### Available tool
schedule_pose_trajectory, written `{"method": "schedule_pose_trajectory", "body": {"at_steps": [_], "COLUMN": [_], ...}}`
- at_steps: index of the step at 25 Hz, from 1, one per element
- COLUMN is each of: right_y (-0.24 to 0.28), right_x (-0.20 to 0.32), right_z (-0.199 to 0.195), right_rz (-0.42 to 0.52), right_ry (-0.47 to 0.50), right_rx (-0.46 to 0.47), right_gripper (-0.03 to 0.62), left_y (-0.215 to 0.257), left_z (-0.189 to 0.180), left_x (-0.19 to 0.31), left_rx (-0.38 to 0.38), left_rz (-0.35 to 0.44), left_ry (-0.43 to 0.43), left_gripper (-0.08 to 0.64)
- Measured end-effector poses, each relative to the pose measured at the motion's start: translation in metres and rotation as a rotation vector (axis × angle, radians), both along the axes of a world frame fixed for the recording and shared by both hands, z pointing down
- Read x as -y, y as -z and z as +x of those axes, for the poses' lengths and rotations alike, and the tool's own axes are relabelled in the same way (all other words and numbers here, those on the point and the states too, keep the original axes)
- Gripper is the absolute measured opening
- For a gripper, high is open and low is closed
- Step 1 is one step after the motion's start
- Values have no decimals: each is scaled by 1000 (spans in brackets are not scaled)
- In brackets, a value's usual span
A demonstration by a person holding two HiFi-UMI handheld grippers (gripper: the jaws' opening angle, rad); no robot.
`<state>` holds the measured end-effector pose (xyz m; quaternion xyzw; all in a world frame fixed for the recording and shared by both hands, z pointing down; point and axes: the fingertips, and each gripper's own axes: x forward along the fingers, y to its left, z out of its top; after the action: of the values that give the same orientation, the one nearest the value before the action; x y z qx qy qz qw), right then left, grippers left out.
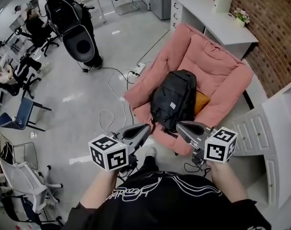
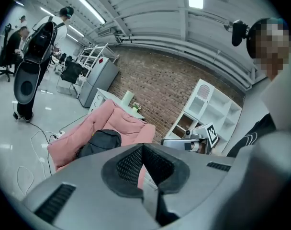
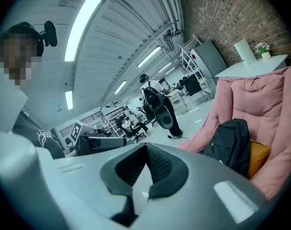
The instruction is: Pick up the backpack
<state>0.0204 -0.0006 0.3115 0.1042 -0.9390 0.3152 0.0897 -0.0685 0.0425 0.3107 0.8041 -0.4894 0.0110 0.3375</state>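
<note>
Black fabric backpack [image 1: 174, 99]: lies on the seat of the pink upholstered armchair [image 1: 217, 61], its top towards the chair back and its lower end at the seat's front edge. Nothing touches it.
Orange cushion [image 1: 202, 101]: on the armchair seat, touching the backpack's side and partly tucked under it.
Left gripper [image 1: 147, 127]: grey, with a marker cube at its rear, held before the armchair's front edge. It tilts a little downward and points towards the backpack's lower end, clear of it.
Left fingers [image 2: 131, 164]: pressed together, with nothing between them.
Right gripper [image 1: 180, 125]: held before the armchair's front edge on the cushion's side. It also tilts slightly down, aimed at the backpack without touching it.
Right fingers [image 3: 160, 164]: closed on each other and empty.
Hands: each hand grips its tool behind the cube. Both forearms reach forward from the black-shirted torso, and the two tools angle inward towards each other.
White cables [image 1: 112, 80]: trail over the grey floor beside the armchair, on the left gripper's side.
</note>
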Motion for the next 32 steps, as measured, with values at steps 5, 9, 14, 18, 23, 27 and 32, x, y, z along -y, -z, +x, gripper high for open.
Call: {"method": "schedule_pose_trajectory", "body": {"at_steps": [5, 9, 14, 18, 23, 27, 32], "right_y": [-12, -29, -52, -79, -119, -159, -192], "right_x": [54, 83, 110, 124, 132, 139, 166], "right_z": [-43, -63, -65, -48, -16, 4, 8], "right_rz": [-21, -51, -48, -71, -119, -188, -251], "right_ry": [-85, -149, -235, -316, -408, -447, -485], "right_rx": [-28, -58, -122, -175, -247, -299, -309], "right_gripper": [6, 6, 6, 6, 8, 94, 173], "left_y": [-16, -35, -71, -110, -166, -199, -224], "left_z": [-58, -86, -109, -118, -119, -117, -110], "left_x": [51, 85, 122, 148, 166, 177, 202], "left_rx": [-1, -13, -11, 16, 112, 116, 65], "left_rz": [-29, -57, -113, -173, -268, -330, -348], "left_ry": [-33, -78, -128, -156, -207, -234, -302], "left_gripper": [3, 3, 9, 30, 94, 121, 182]}}
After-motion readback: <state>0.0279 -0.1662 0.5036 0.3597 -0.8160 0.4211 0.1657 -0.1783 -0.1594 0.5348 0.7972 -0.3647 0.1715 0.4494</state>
